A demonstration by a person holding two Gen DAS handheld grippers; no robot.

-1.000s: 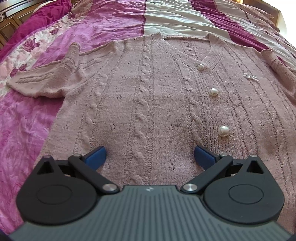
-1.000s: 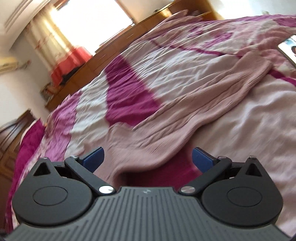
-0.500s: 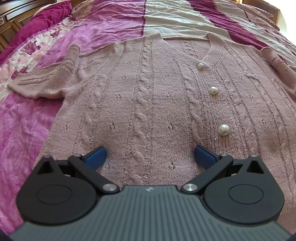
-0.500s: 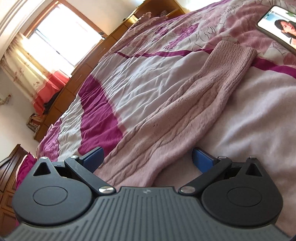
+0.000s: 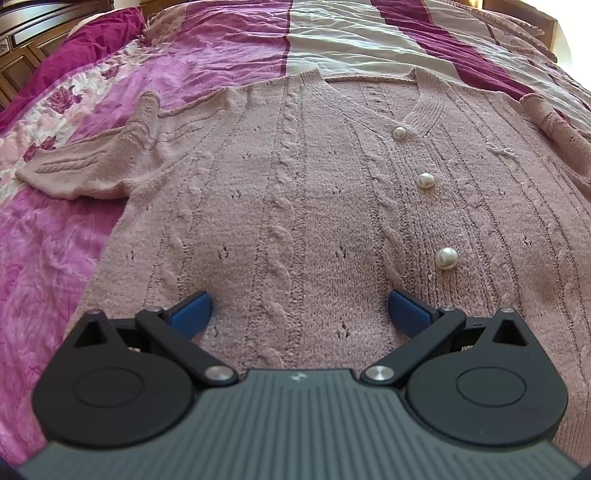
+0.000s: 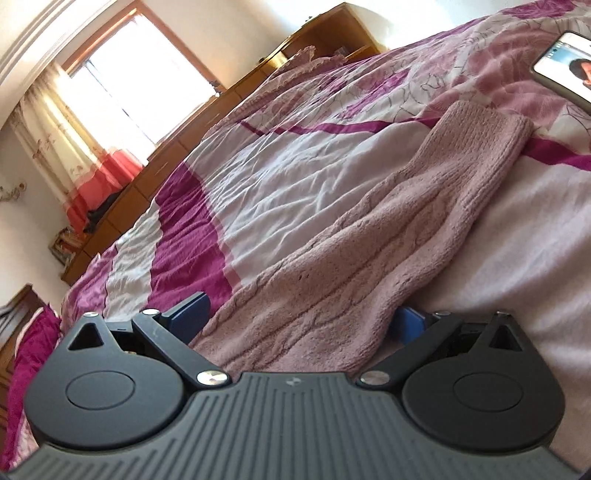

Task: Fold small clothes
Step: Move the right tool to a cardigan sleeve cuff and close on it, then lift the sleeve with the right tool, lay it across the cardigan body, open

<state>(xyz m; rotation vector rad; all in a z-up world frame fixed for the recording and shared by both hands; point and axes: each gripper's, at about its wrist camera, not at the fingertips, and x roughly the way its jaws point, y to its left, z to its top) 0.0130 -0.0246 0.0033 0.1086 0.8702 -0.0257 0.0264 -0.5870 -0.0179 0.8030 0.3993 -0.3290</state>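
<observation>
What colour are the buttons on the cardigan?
Pearly white buttons on the dusty pink cardigan, clearest in the left wrist view.

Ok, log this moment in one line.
left gripper: open, over cardigan body | right gripper: jaws just closing, straddling sleeve, not pinched | fold: not started

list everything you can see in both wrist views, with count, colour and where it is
cardigan: one, dusty pink cable knit, spread flat, front up, on the bed
pearl buttons: three showing, white, in a line down the cardigan's front
sleeve: one, same pink, stretched out across the bedspread, its near part between the right gripper's fingers
bedspread: one, magenta, pink and white, with a floral print in places
phone: one, screen lit, on the bedspread near the cuff
window with curtains: one, bright, far wall
wooden furniture: brown, behind the bed
left gripper: black with blue pads, open over the cardigan's lower part
right gripper: black with blue pads, jaws just closing in, wide either side of the sleeve
</observation>
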